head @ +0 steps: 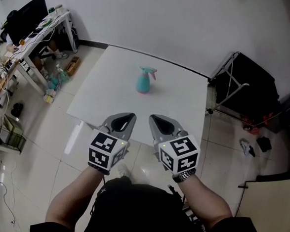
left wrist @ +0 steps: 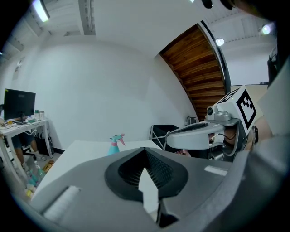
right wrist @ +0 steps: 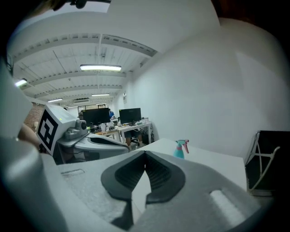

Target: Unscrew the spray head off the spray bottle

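A teal spray bottle (head: 144,81) with a teal head and pink trigger stands upright near the middle of the white table (head: 111,101). It also shows small and far off as the spray bottle (left wrist: 115,144) in the left gripper view and the spray bottle (right wrist: 181,148) in the right gripper view. My left gripper (head: 130,117) and right gripper (head: 153,118) hover side by side over the table's near edge, well short of the bottle. Both are shut with nothing held.
A cluttered desk (head: 34,33) with a monitor stands at the far left, with boxes on the floor beside it. A black folding stand (head: 236,80) sits right of the table. The person's forearms and lap fill the bottom of the head view.
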Demonstrator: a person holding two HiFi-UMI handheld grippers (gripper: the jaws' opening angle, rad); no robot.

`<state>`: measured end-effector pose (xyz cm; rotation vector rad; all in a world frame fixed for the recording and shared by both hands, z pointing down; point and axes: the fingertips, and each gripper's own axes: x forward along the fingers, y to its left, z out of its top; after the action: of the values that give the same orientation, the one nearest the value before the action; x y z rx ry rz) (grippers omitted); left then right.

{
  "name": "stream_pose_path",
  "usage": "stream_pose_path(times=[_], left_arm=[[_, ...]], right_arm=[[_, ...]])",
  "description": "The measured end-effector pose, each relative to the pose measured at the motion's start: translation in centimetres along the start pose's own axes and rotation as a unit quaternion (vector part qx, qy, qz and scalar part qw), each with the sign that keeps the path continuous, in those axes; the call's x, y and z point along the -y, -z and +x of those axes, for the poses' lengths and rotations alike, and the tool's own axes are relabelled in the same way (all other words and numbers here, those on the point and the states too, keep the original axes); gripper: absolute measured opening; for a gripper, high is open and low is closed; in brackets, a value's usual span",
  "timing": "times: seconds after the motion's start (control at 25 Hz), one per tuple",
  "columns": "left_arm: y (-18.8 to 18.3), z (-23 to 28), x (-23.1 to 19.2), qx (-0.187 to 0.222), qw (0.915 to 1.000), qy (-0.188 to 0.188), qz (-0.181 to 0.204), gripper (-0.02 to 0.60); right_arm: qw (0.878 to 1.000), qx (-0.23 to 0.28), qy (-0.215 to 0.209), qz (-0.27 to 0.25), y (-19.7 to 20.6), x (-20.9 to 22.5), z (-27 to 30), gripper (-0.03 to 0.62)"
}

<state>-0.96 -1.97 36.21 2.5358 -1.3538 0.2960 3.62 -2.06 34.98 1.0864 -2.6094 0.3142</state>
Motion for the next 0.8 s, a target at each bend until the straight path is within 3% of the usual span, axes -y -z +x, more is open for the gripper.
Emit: stream_pose_path(times=[0.4, 0.8], left_arm=[[-0.2, 1.4, -4.1, -0.009, 0.9994, 0.033, 0.011, 0.012], [-0.4, 2.2, -6.7, -0.013, 0.9987, 0.048, 0.012, 0.012]], right_arm=[[0.999, -0.017, 0.030, 0.004, -1.1, 0.7, 4.2, -0.009], [0.998, -0.050, 0.033, -0.016, -1.9, 2.0, 7.5, -0.008]])
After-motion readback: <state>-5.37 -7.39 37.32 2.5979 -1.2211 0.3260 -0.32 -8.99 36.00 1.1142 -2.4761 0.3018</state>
